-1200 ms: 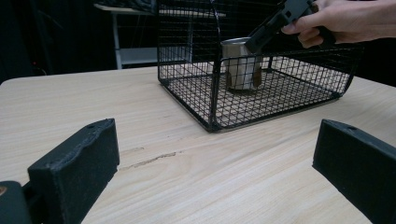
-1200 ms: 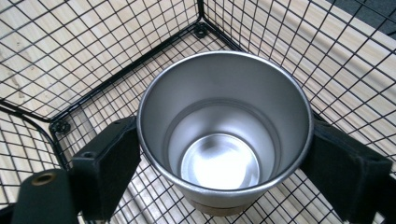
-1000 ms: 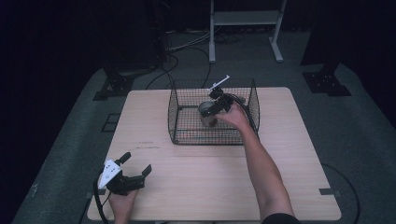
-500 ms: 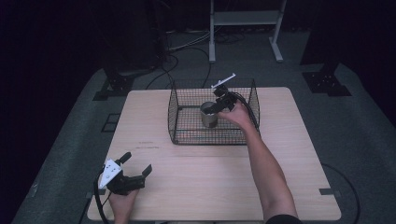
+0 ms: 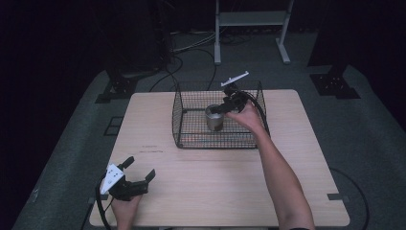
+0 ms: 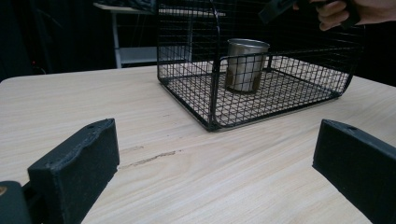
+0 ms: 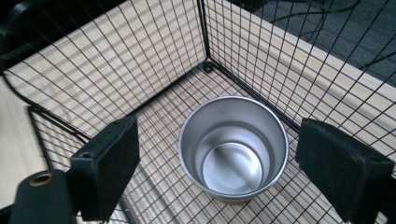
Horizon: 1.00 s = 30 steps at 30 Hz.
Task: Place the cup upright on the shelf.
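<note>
Hovering: right claw (image 5: 221,109) hangs over the cup (image 5: 214,118), jaws wide apart, nothing gripped; the right gripper view has the cup mouth (image 7: 233,145) sitting between the two pads.
Cup: steel, upright, empty, standing on the floor of the wire basket (image 5: 182,139), roughly mid-floor and apart from the walls.
Basket: black mesh, open top, on the desk (image 5: 215,177) toward the far edge.
Left claw: parked low at the near left desk corner (image 5: 134,178), jaws apart and empty, well away from the basket; its view looks across the desk at basket (image 6: 212,119) and cup (image 6: 245,65).
Risk, tip: cup is smooth and tapered. If the jaws close off-centre, one pad lands first and shoves it over or skates it along the mesh.
Risk, slip: a pinch high on the rim alone looks weak to me; metal on pad could slide out on the lift.
Risk, snag: basket walls stand higher than the cup. A claw coming down tilted could catch a wire and drag the whole basket, which looks light and unanchored.
Risk, cable: the right cable (image 5: 258,108) drapes over the basket rim, so a pull could hook it.
Risk, no brace: left claw is too far off to steady the basket if it shifts.
Cause overall: misalignment on descent, not grip force.
</note>
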Tool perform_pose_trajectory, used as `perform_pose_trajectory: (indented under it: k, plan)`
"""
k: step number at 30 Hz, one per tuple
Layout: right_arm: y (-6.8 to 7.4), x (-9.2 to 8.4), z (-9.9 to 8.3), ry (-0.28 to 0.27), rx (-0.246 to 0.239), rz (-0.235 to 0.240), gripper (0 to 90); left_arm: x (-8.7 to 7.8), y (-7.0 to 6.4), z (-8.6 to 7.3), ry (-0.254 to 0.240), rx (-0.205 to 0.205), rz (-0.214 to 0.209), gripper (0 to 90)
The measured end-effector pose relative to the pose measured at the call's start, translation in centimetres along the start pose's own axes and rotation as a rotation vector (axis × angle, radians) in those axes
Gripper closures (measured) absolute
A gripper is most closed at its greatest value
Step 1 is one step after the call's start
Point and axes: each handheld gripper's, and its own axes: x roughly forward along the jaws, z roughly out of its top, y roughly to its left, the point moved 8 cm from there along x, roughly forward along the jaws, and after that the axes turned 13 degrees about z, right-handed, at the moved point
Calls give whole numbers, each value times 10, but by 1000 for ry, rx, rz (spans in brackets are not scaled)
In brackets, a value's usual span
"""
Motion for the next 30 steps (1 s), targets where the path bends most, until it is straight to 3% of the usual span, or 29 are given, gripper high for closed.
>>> perform_pose_trajectory:
  k: [4, 18, 30]
  plan:
    - [9, -10, 3, -36, 10, 30, 134, 0, -2, -1, 2, 3, -4, 0]
    - [31, -21, 1, -42, -15, 91, 133, 1, -1, 0, 1, 7, -3, 0]
    - [41, -36, -10, -12, -45, 84, 133, 2, -1, 0, 2, 5, -2, 0]
